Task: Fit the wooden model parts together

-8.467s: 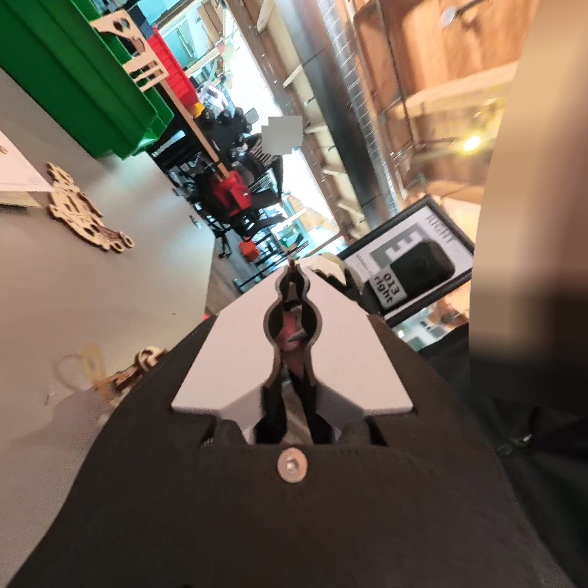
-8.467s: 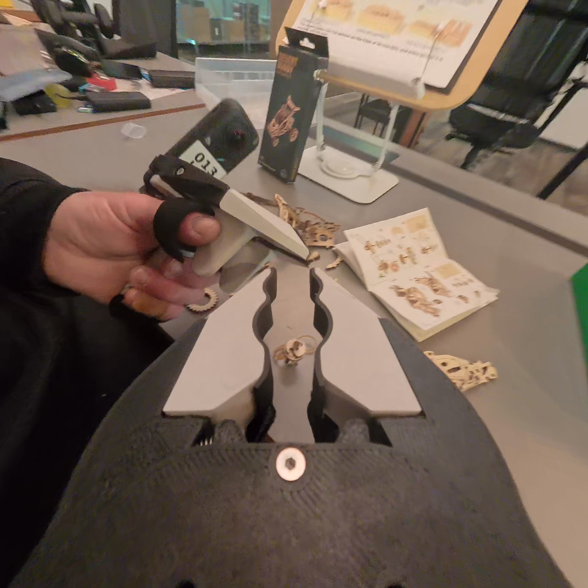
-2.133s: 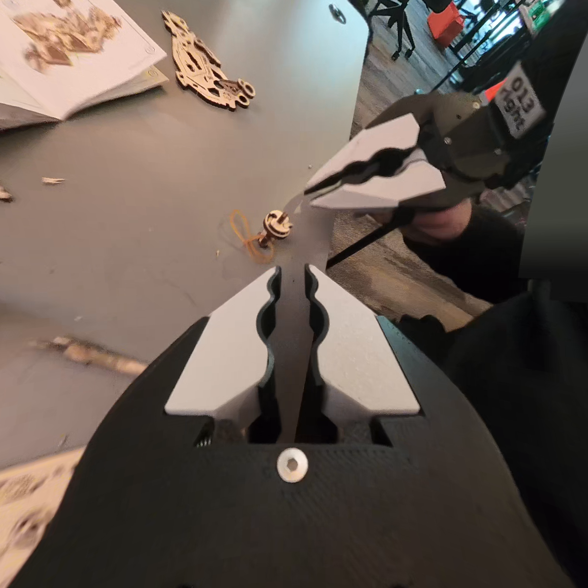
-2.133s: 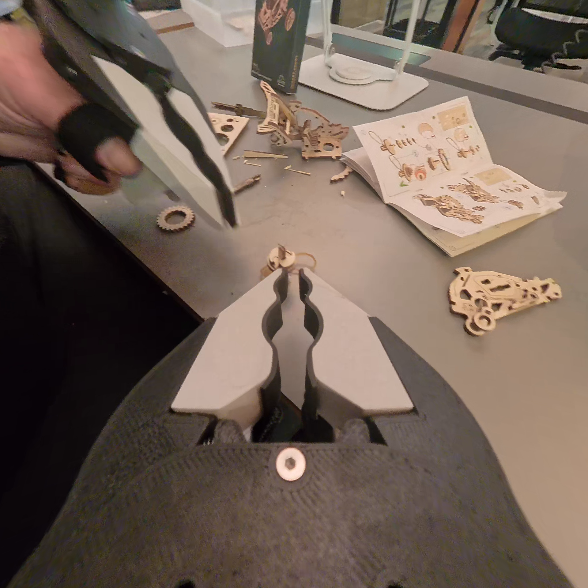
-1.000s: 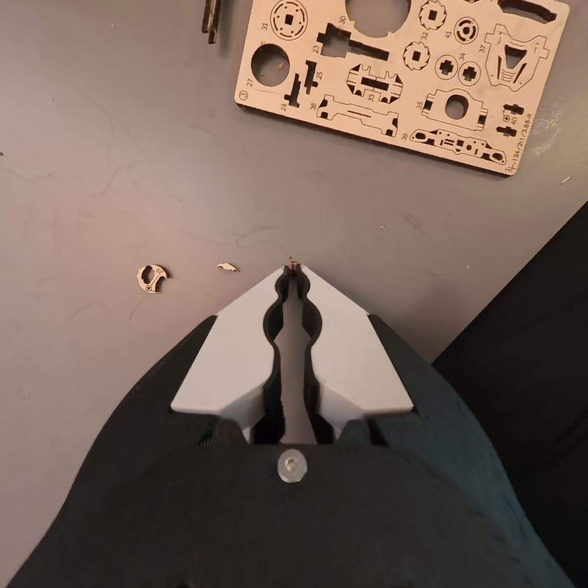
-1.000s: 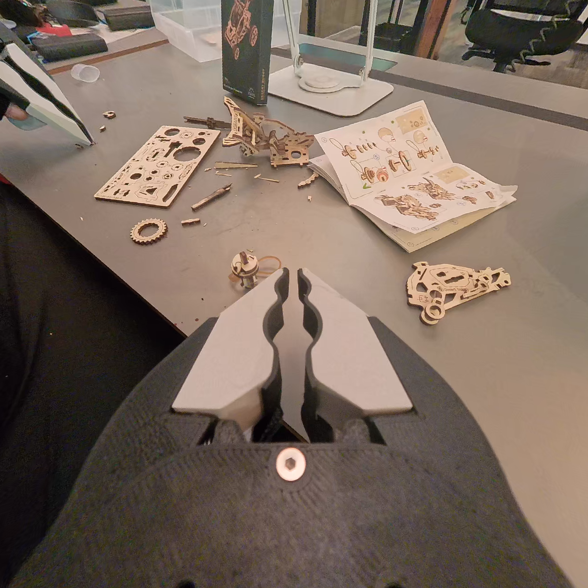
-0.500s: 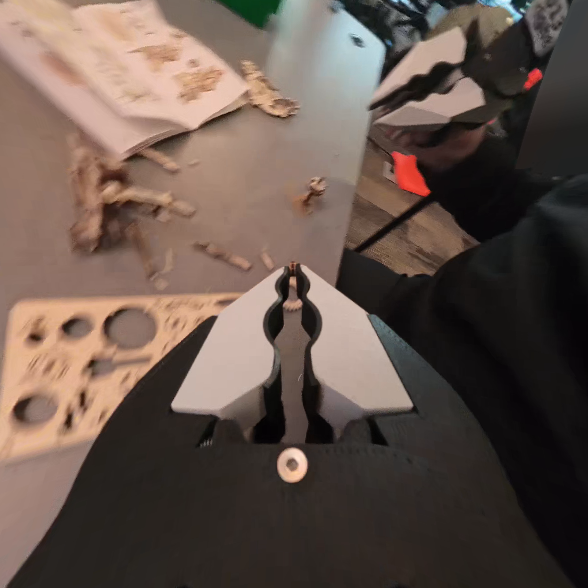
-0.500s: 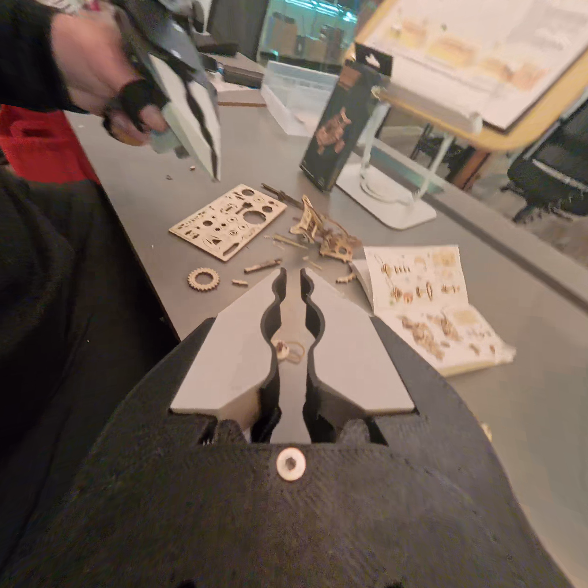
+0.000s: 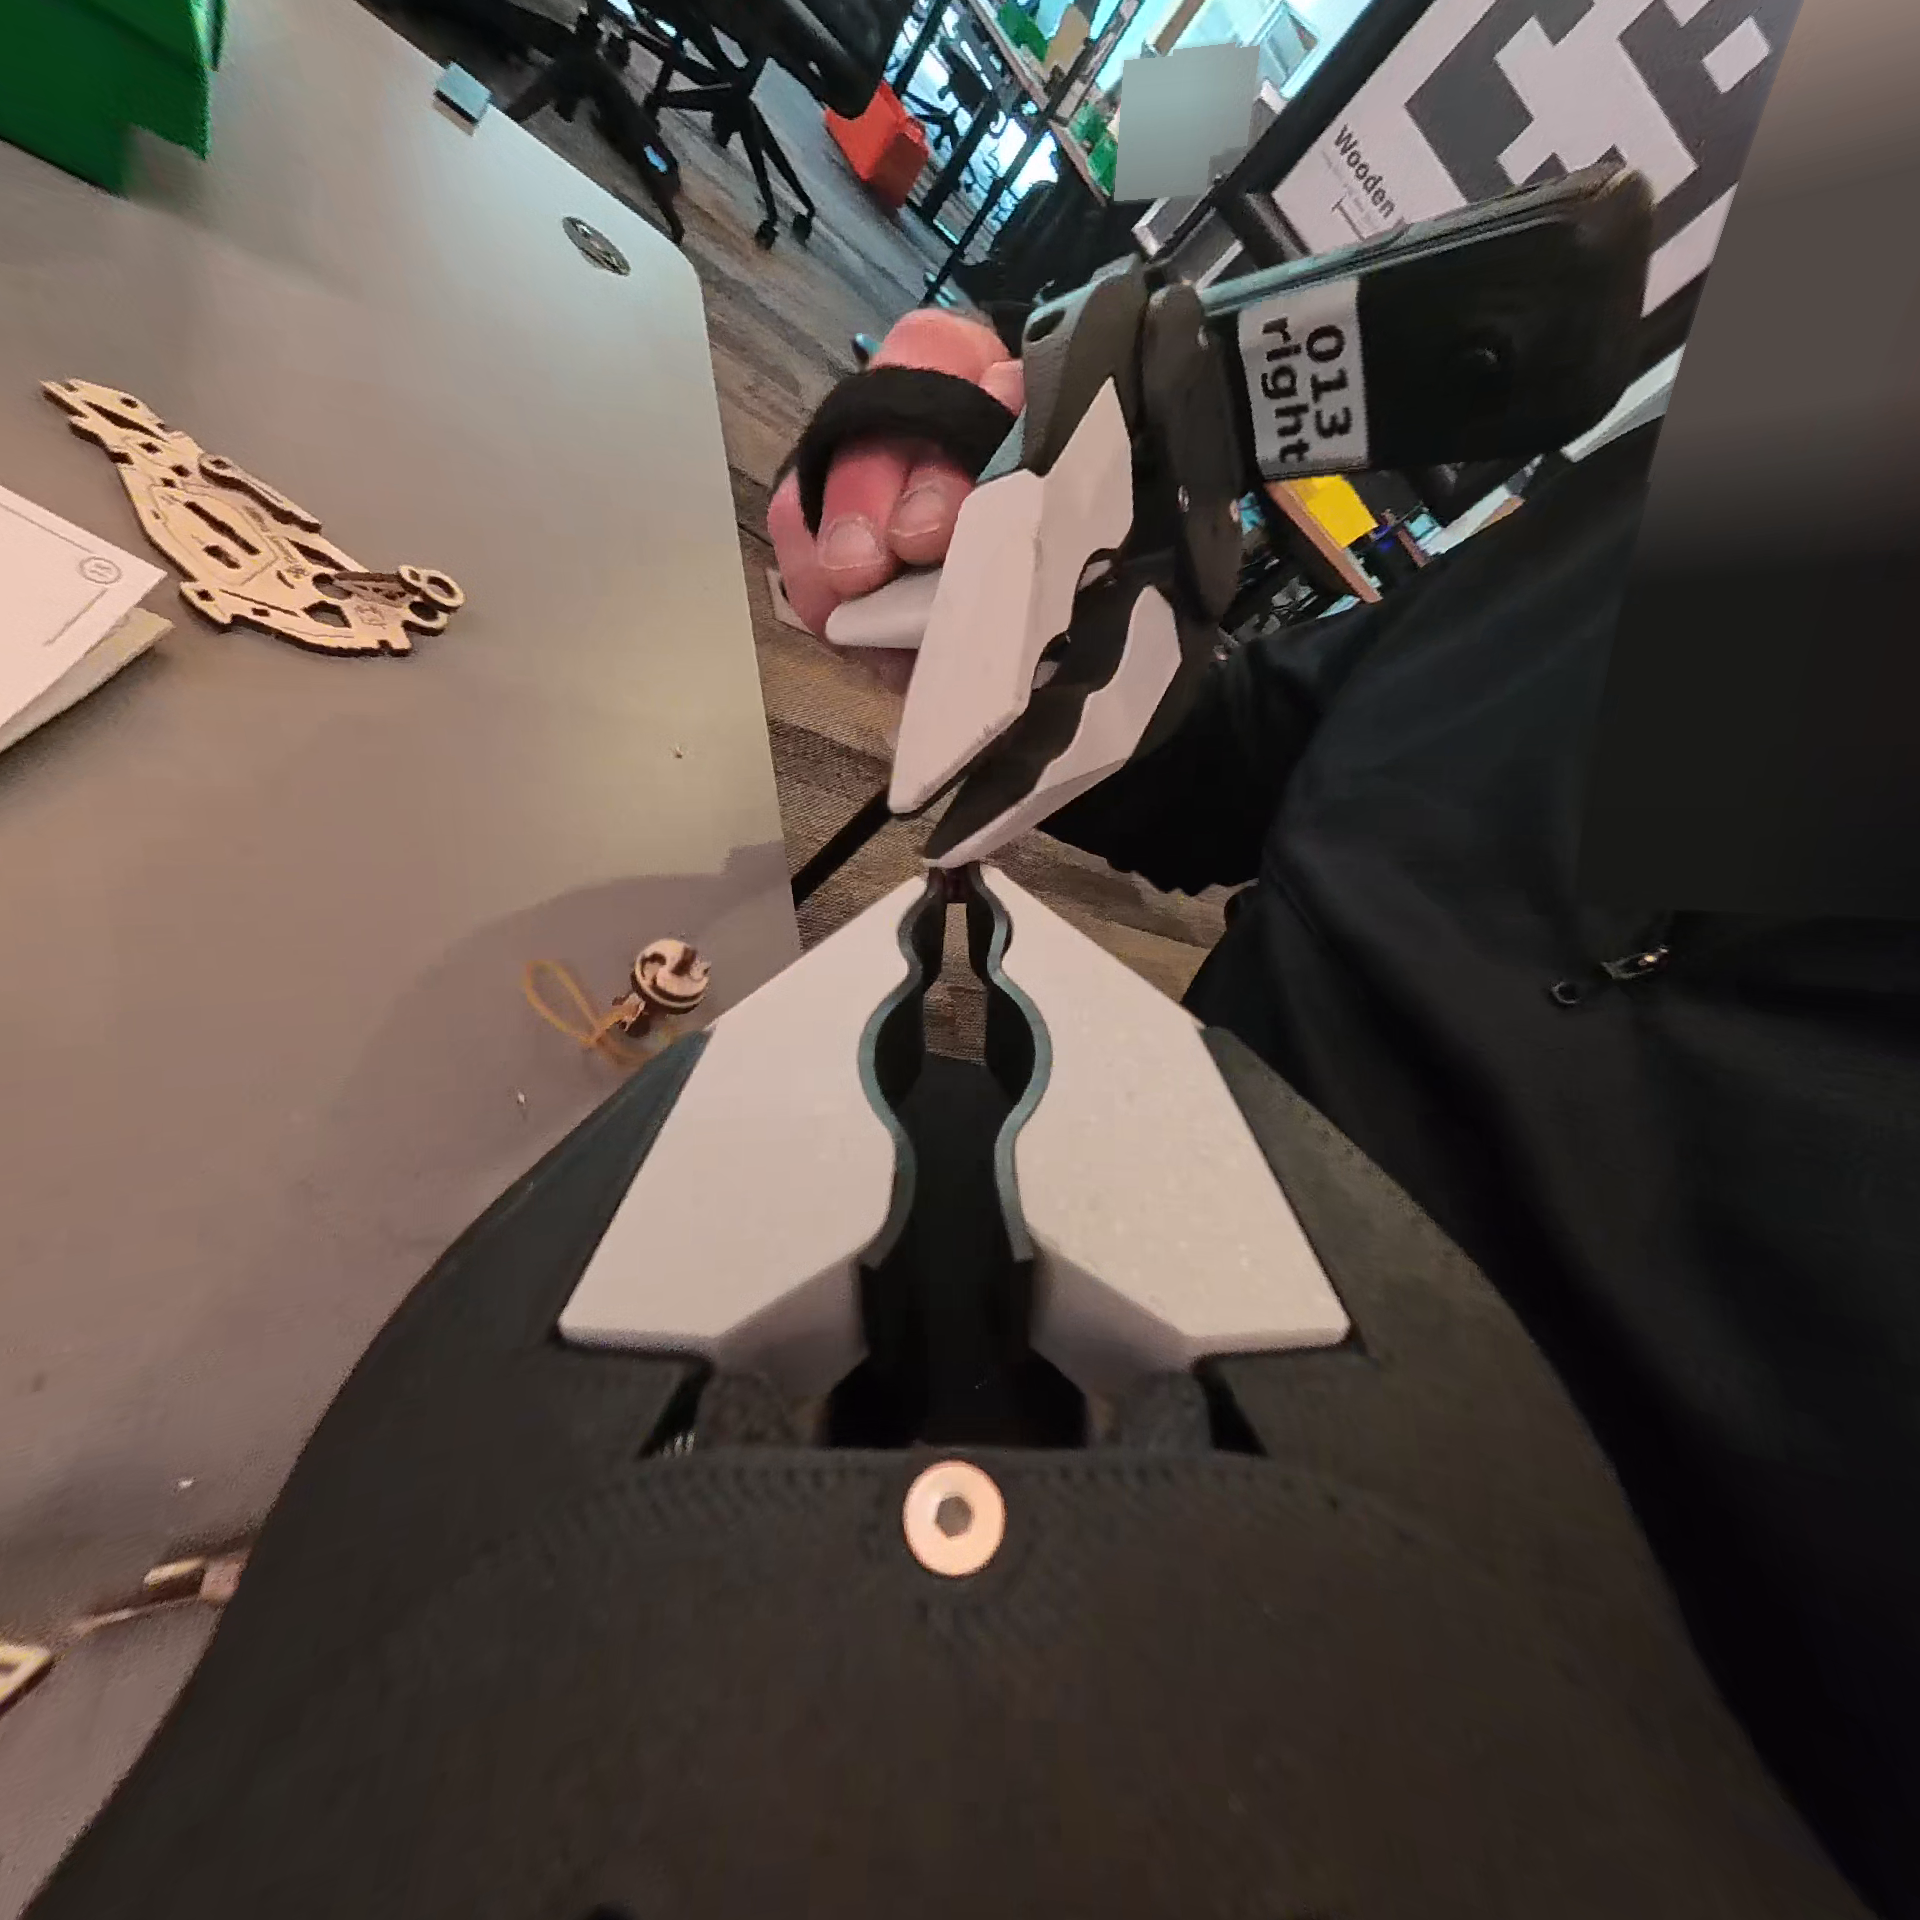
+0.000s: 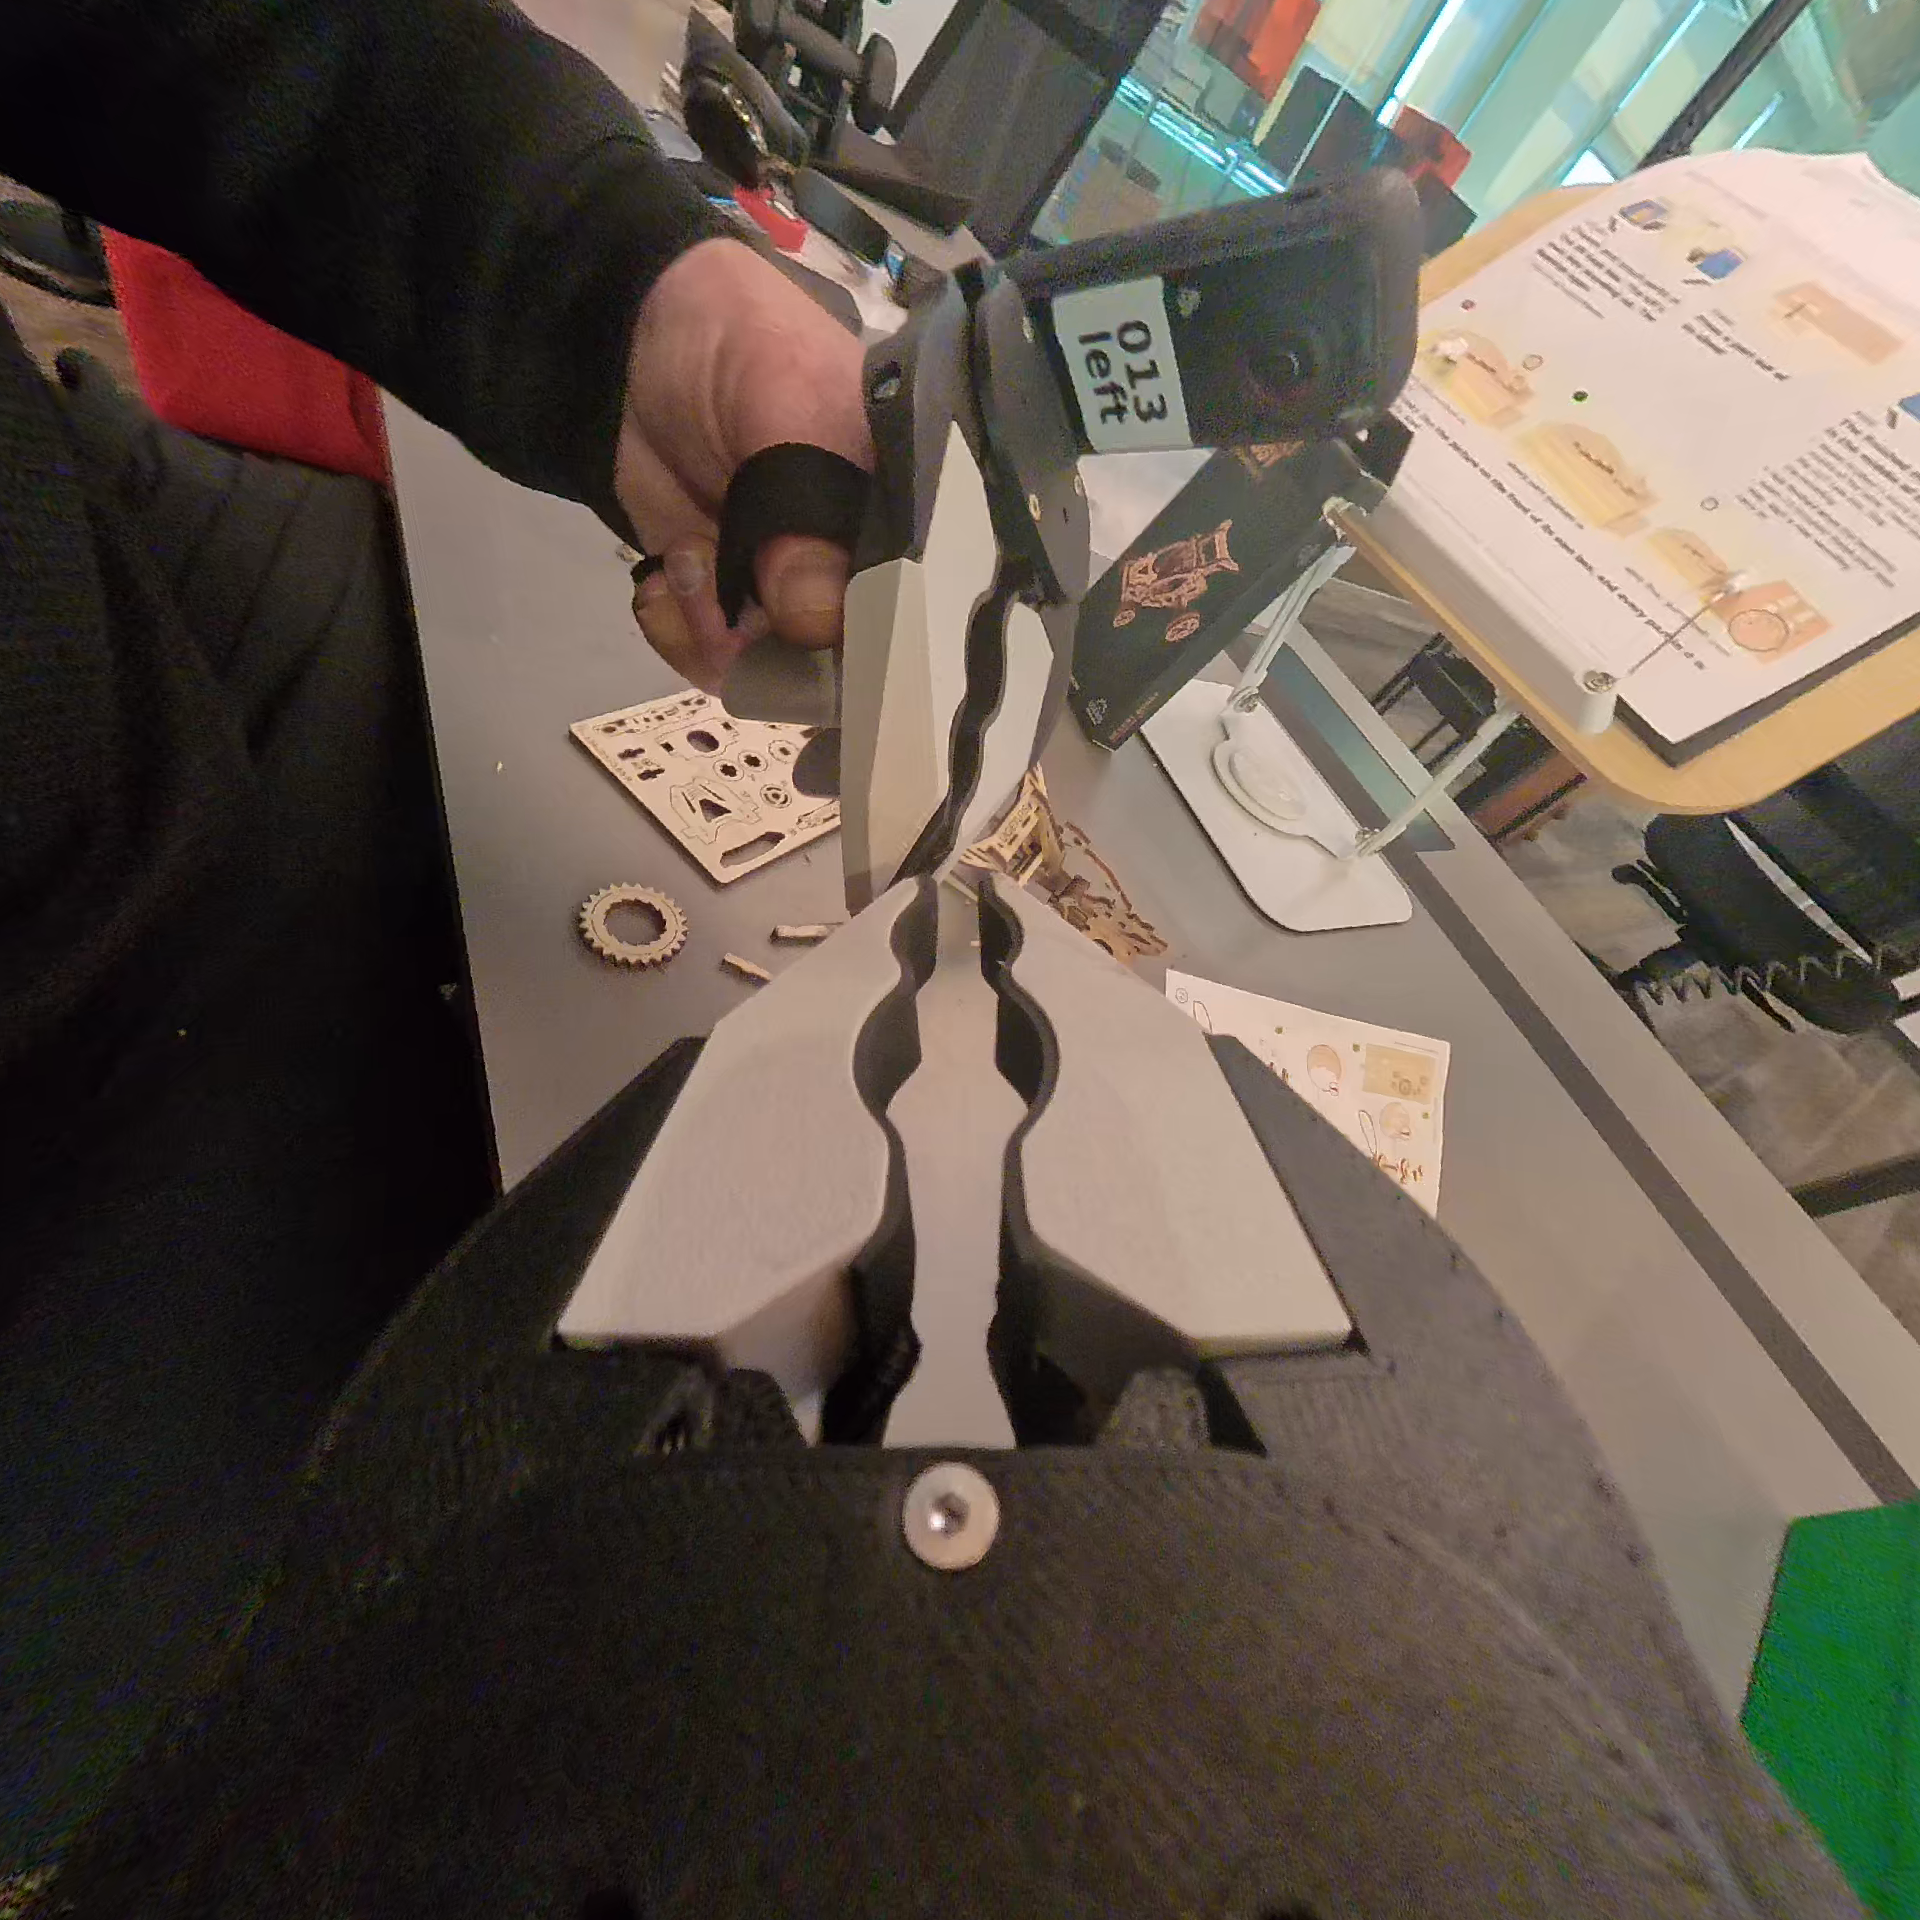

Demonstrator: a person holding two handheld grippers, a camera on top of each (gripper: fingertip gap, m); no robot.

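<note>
Wood, a tiny dark sliver (image 9: pixel 952 889), sits pinched in the left tongs (image 9: pixel 954 885); the parted, empty right tongs (image 10: pixel 958 902) should close gently, squarely.

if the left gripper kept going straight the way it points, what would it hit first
Most likely the right gripper: its fingertips sit just beyond the left gripper, tip to tip and seemingly almost touching, though depth is hard to judge. A tiny piece shows between the left tips.

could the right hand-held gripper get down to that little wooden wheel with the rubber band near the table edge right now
Probably yes. The right hand-held gripper is open and carries nothing. The wheel piece lies in the open beside the table edge, nothing over it. Only the left hand-held gripper, tip to tip with it, is close by.
</note>
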